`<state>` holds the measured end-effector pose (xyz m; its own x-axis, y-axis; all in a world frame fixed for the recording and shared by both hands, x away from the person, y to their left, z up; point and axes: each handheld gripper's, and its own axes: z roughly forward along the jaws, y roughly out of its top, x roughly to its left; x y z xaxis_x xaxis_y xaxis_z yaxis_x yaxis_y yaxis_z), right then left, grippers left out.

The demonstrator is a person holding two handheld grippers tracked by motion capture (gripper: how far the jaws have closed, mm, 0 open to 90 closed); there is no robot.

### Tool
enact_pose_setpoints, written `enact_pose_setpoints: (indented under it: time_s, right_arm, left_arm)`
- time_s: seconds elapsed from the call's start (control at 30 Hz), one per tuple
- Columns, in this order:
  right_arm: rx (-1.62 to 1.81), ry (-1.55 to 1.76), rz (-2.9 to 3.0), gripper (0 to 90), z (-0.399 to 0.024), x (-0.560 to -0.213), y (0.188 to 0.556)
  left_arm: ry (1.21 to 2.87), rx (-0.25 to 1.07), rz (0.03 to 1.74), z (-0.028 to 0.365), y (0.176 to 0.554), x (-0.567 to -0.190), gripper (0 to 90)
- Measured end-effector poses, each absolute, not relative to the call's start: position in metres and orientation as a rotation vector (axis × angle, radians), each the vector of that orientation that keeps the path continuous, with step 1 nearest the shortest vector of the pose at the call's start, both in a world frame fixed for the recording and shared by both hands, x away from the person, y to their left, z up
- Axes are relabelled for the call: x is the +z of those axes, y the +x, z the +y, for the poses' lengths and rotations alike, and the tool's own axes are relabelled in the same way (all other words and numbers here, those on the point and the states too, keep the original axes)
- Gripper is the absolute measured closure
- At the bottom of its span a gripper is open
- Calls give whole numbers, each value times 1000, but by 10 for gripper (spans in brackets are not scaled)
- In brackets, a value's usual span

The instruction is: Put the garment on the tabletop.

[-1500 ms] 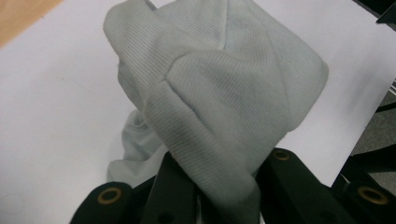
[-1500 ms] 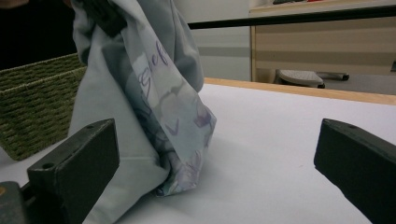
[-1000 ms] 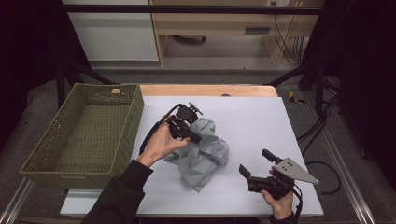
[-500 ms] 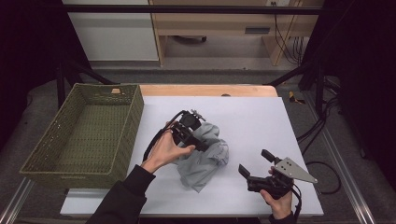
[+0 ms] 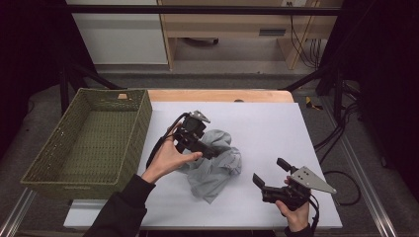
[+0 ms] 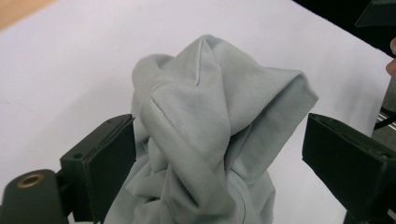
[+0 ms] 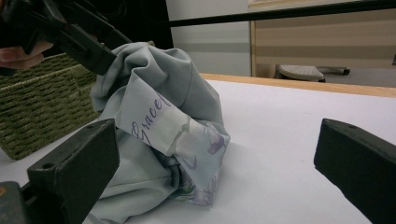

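A crumpled grey cloth (image 5: pixel 217 170) with a printed panel (image 7: pixel 173 126) lies mid-table on the white sheet. My left gripper (image 5: pixel 213 152) leans over the cloth's upper left part, pointing down to the right. In the left gripper view the cloth's raised fold (image 6: pixel 215 121) stands between the jaws of my left gripper (image 6: pixel 219 158). Those jaws have just been opening and now stand wide, not pressing the cloth. My right gripper (image 5: pixel 271 173) rests low at the front right, open, a short way from the cloth. Nothing is between the jaws of the right gripper (image 7: pixel 215 172).
A green woven basket (image 5: pixel 143 118) stands at the table's left edge, and the inside that shows holds nothing. Its wall (image 7: pixel 42 102) is behind the cloth in the right gripper view. A wooden strip (image 5: pixel 222 95) borders the far side of the table, with a cabinet and cables beyond it.
The left gripper's jaws have opened and let go of the cloth fold, with the hand shifting only slightly. The right gripper has stayed where it was.
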<state>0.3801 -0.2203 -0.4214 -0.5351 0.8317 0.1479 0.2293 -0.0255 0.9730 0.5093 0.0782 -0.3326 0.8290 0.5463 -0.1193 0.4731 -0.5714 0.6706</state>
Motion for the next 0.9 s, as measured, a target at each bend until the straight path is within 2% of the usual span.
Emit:
enact_pose_setpoints:
  time_s: [0.23,0.67,0.9]
  right_arm:
    - [1608,1118,1754,2,-221,-421,380]
    - [1614,1112,1761,2,-221,-422,381]
    - [1616,1107,1765,1,-222,-421,381]
  left_arm:
    - [2165,201,742,94,496,-333,55]
    - [1967,266,720,136,469,-353,45]
    - [1920,301,725,157,456,-366,33]
